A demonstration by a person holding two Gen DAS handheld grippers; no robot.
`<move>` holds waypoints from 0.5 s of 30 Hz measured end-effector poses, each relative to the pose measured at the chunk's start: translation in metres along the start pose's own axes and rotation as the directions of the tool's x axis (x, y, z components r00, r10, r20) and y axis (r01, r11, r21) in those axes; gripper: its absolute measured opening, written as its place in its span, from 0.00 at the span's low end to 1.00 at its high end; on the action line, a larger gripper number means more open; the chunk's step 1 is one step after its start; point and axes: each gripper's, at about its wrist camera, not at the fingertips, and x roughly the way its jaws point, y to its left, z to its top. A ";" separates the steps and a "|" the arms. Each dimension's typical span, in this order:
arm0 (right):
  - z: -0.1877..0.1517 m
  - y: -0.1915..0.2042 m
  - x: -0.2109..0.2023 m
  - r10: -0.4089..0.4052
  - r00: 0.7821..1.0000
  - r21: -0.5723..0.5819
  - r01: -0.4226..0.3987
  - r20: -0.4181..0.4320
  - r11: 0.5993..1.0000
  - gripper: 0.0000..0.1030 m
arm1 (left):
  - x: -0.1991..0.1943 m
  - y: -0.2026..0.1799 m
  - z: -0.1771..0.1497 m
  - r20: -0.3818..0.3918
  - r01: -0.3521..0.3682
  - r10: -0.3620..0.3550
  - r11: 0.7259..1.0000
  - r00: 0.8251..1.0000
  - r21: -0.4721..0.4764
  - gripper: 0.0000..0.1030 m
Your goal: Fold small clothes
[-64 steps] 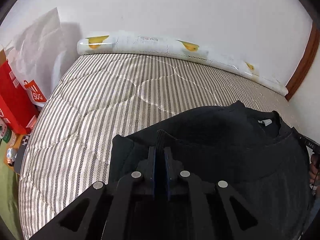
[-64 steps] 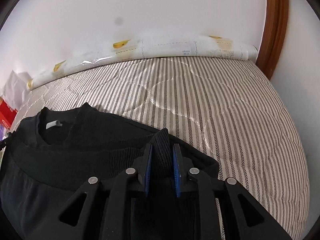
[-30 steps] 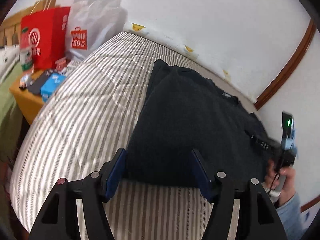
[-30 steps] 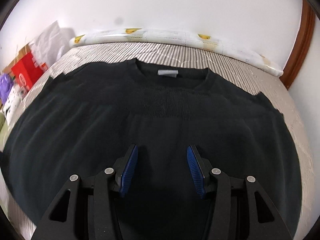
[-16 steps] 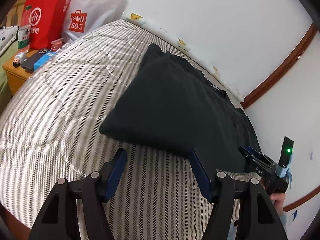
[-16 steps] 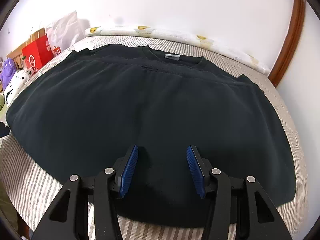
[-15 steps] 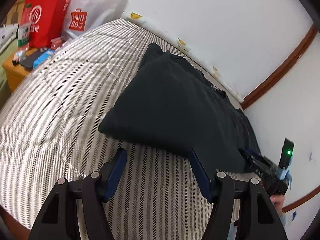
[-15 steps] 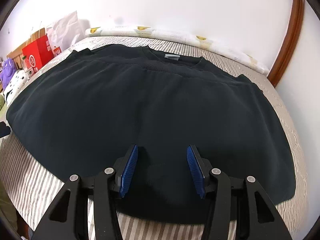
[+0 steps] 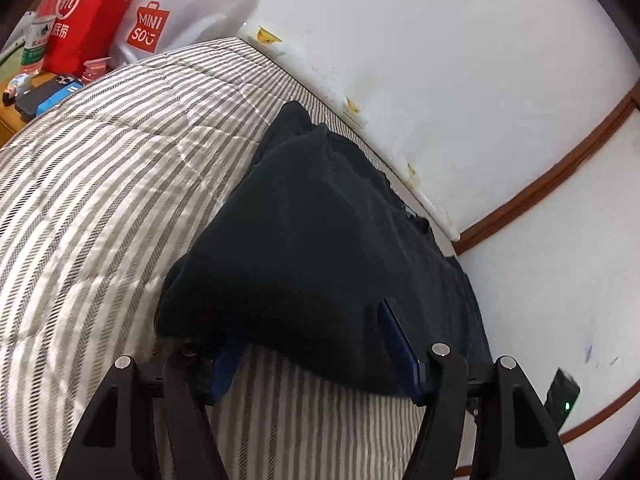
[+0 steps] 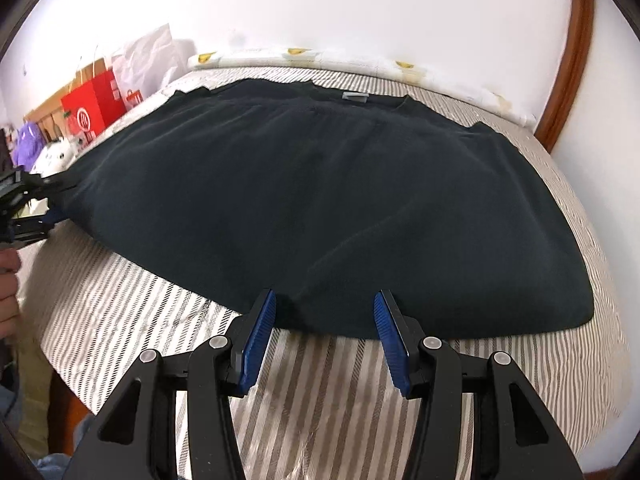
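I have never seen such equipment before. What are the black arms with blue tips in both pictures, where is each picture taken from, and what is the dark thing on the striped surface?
No robot is here. A person holds a two-finger gripper in each hand, and a camera on each looks forward along its fingers. One picture comes from the left gripper, the other from the right gripper. The blue parts are the finger pads. The dark thing is a black sweater, lying partly folded on a striped mattress. Both grippers are open and hold nothing. The left one's fingers reach the sweater's near corner. Shopping bags stand beside the bed.
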 end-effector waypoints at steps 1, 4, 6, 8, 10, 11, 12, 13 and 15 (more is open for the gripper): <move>-0.001 -0.002 -0.003 0.003 1.000 0.010 -0.003 0.004 1.000 0.49 | 0.001 0.001 0.001 0.001 0.002 -0.002 1.000 1.000 -0.007 0.59; 0.001 -0.013 -0.011 -0.008 1.000 0.039 0.007 0.016 0.999 0.49 | 0.007 -0.002 0.006 0.007 -0.033 0.033 0.999 0.999 -0.022 0.47; 0.003 -0.022 -0.019 -0.017 0.999 0.064 0.015 0.037 0.998 0.49 | 0.008 -0.003 0.007 0.016 -0.054 0.054 0.998 0.998 -0.041 0.41; 0.003 -0.035 -0.028 -0.022 0.998 0.097 0.016 0.056 0.995 0.49 | 0.006 -0.005 0.006 0.032 -0.075 0.076 0.996 0.997 -0.046 0.33; 0.001 -0.048 -0.033 -0.017 0.997 0.126 0.008 0.069 0.992 0.49 | 0.002 -0.016 0.005 0.053 -0.115 0.116 0.993 0.992 -0.014 0.28; 0.000 -0.056 -0.035 -0.010 0.997 0.141 -0.001 0.074 0.990 0.49 | 0.000 -0.022 0.005 0.062 -0.140 0.139 0.990 0.988 0.007 0.26; 0.000 -0.064 -0.036 -0.003 0.997 0.154 -0.009 0.077 0.988 0.49 | -0.003 -0.032 0.005 0.081 -0.161 0.158 0.986 0.984 0.033 0.25; -0.001 -0.070 -0.036 0.002 0.997 0.163 -0.014 0.076 0.986 0.49 | -0.006 -0.039 0.006 0.097 -0.168 0.163 0.985 0.982 0.045 0.24; -0.001 -0.083 -0.035 0.005 0.997 0.174 -0.018 0.076 0.985 0.49 | -0.010 -0.060 0.010 0.128 -0.187 0.176 0.979 0.976 0.078 0.22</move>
